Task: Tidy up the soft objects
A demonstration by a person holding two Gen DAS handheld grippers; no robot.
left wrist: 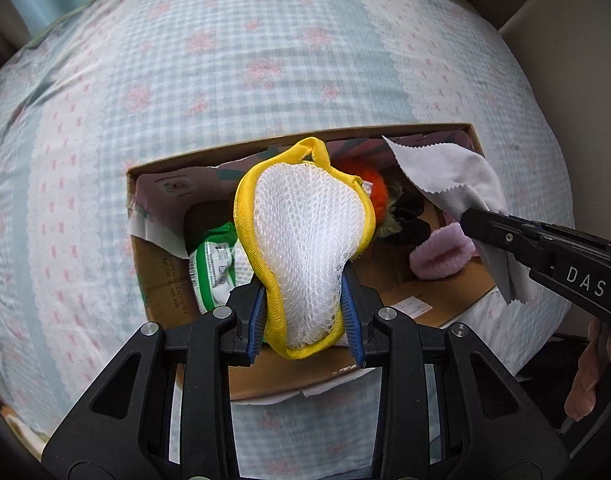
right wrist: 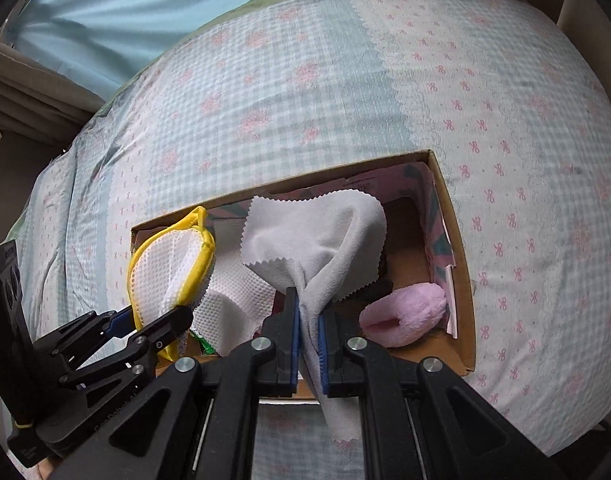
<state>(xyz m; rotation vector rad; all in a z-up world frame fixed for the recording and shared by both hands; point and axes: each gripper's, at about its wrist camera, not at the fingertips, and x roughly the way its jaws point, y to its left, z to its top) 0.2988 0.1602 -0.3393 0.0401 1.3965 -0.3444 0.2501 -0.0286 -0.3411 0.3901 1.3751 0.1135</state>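
An open cardboard box (left wrist: 161, 284) (right wrist: 459, 240) sits on the bed. My left gripper (left wrist: 303, 280) is shut on a white mesh sponge with yellow trim (left wrist: 309, 240) and holds it above the box; the sponge also shows in the right wrist view (right wrist: 165, 272), as does the left gripper (right wrist: 145, 322). My right gripper (right wrist: 309, 316) is shut on a grey cloth with zigzag edges (right wrist: 317, 240) over the box; the cloth (left wrist: 457, 176) and the right gripper (left wrist: 471, 218) also show in the left wrist view.
Inside the box lie a pink fluffy item (left wrist: 441, 252) (right wrist: 405, 314), a green-and-white packet (left wrist: 213, 268), an orange furry thing (left wrist: 371, 188), dark items (left wrist: 409, 216) and a white textured cloth (right wrist: 237, 296). The bed has a checked quilt (left wrist: 225, 80) (right wrist: 305, 92).
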